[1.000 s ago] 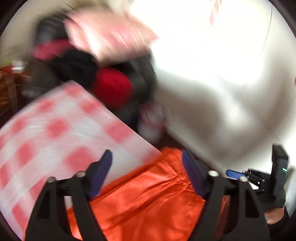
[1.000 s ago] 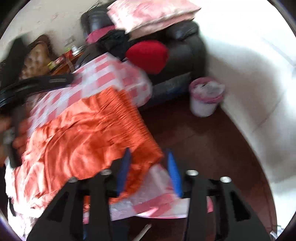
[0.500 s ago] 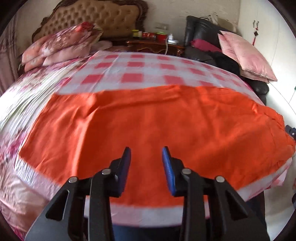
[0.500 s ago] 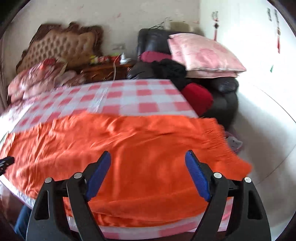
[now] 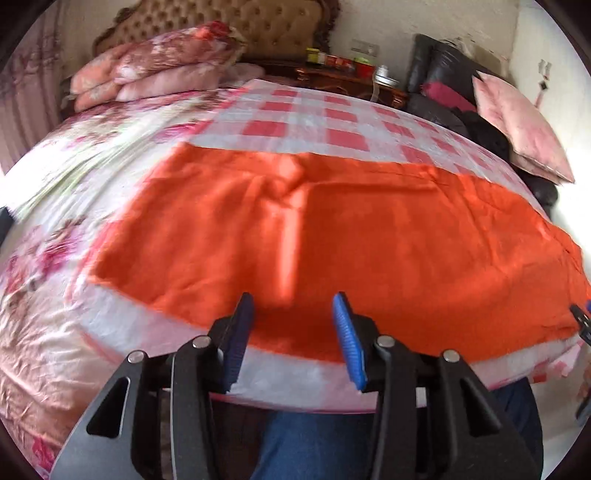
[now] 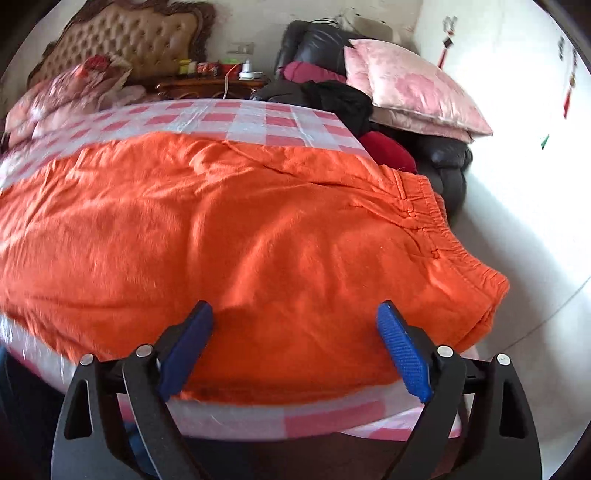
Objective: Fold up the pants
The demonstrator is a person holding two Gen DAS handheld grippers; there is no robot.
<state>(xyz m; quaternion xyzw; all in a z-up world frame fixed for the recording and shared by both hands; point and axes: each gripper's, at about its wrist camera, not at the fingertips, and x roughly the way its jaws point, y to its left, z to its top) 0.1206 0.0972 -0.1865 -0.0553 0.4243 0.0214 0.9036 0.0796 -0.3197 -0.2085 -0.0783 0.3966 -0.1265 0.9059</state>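
Observation:
Orange pants [image 5: 332, 229] lie spread flat across the bed's near edge, legs to the left, on a pink-and-white checked sheet [image 5: 314, 122]. In the right wrist view the pants [image 6: 240, 229] show their elastic waistband [image 6: 443, 236] at the right end. My left gripper [image 5: 293, 332] is open and empty, just above the pants' near edge. My right gripper [image 6: 295, 345] is open wide and empty, over the near edge close to the waistband end.
Floral bedding [image 5: 55, 229] lies left of the pants, with stacked pillows [image 5: 159, 62] by the padded headboard [image 5: 236, 22]. A black sofa with a pink pillow [image 6: 413, 88] and dark clothes stands right of the bed. A person's blue-jeaned legs [image 5: 314, 443] are below the bed edge.
Both grippers swung from the sofa and floor side to face the bed. The pants went from bunched and held up to lying flat. The left jaws opened wider in the last half second.

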